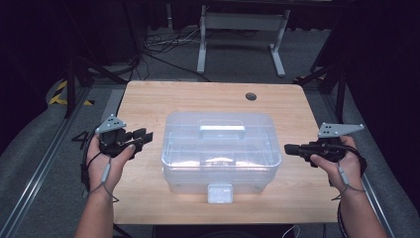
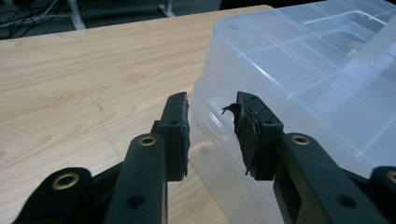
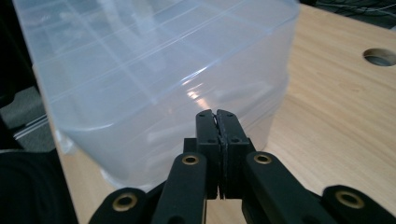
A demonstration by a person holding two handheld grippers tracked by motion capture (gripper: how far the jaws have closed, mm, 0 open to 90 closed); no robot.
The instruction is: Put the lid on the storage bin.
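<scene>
A clear plastic storage box (image 1: 220, 148) with a handle (image 1: 222, 130) on its lid and a front latch (image 1: 220, 193) stands shut at the middle of the wooden table (image 1: 143, 104). My left gripper (image 1: 143, 135) hovers just left of the box, jaws open, nothing between them; in the left gripper view the box (image 2: 303, 79) lies right ahead of the left gripper (image 2: 212, 135). My right gripper (image 1: 289, 148) sits just right of the box with its jaws pressed together and empty. The right gripper view has the right gripper (image 3: 217, 140) pointing at the box's end wall (image 3: 154, 84).
A round cable hole (image 1: 251, 96) is in the table's far right part. Behind the table are a white desk frame (image 1: 242, 34) and loose cables on the floor. Bare tabletop lies on both sides of the box.
</scene>
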